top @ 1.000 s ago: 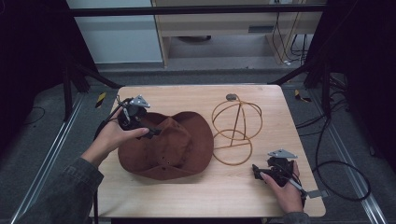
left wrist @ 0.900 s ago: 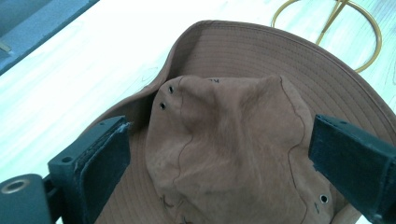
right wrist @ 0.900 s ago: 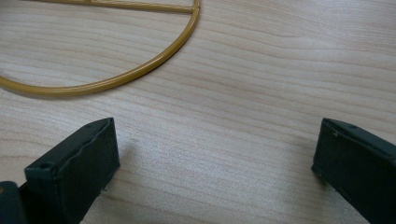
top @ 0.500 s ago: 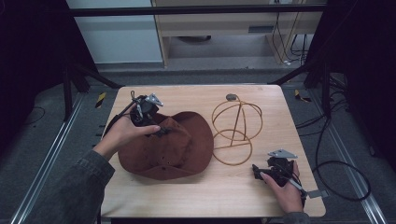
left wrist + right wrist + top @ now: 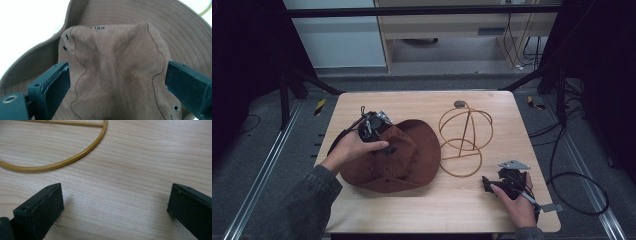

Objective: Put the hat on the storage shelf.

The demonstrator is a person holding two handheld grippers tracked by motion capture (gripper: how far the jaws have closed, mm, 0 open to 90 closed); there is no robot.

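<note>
Over the hat: my left claw (image 5: 388, 148) spread wide astride the brown hat's (image 5: 412, 155) crown.
Right claw (image 5: 488, 184): released, resting low on the counter (image 5: 472, 210).

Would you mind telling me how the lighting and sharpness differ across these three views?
High view: the wooden table is evenly lit, the surroundings fall into deep darkness, and the picture is slightly soft. Left gripper view: the background above the brown hat is blown out to white and the near jaws are blurred. Right gripper view: bright and even, wood grain and the gold wire stand sharp, jaws soft.
</note>
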